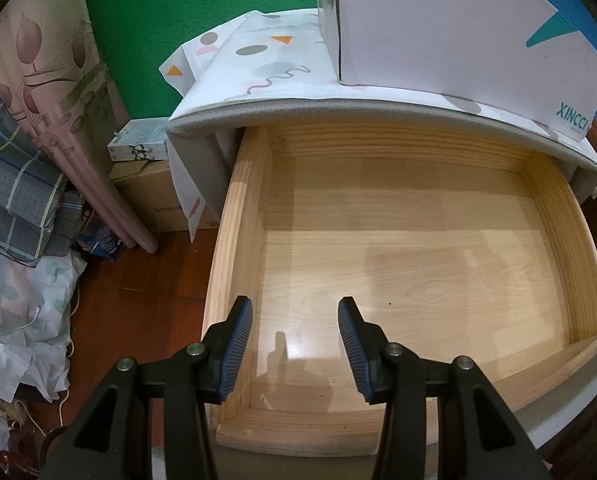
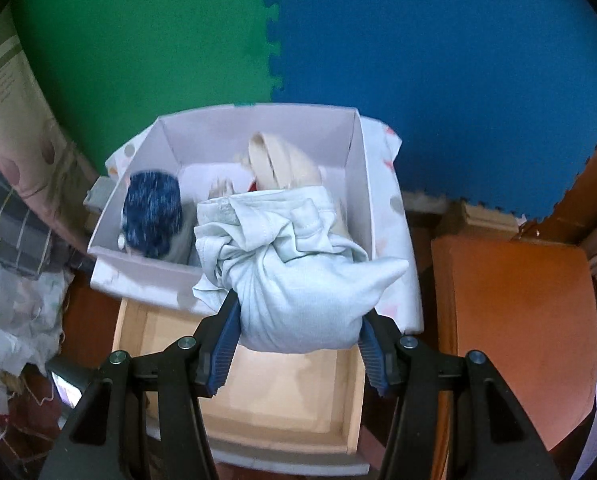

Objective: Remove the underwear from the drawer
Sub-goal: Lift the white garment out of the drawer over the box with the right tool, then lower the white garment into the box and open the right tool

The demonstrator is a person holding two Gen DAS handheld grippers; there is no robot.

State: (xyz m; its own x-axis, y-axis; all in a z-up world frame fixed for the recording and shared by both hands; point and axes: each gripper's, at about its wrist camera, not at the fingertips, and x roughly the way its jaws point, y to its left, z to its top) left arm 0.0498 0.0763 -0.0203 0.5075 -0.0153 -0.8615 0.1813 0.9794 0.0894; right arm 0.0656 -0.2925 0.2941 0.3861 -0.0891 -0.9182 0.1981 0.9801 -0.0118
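Behind everything, the wall is covered by foam mats, a green mat on the left and a blue mat on the right, joined by puzzle teeth. Below them stands the cabinet top, covered by a white cloth with coloured shapes, and on it sits a white box with its top open. The wooden drawer is pulled out under this top. In the left wrist view its pale bottom is bare and shiny, and I see only shadows on it.

To the right of the cabinet there is an orange-brown chair seat. On the left side, on the reddish wooden floor, lie cardboard boxes, a roll of pink patterned material and some crumpled cloths.

Inside the white box lie a dark blue speckled piece at the left and a beige piece at the back; the picture is blurred there, so I cannot tell exactly what they are.

The light blue underwear is out of the drawer. It is bunched between the blue pads of the right gripper, which is closed on its lower part and holds it above the drawer, in front of the near wall of the white box. Its upper part appears over the box interior.

The left gripper hangs over the near left part of the drawer. Its jaws stand apart and nothing is between them.
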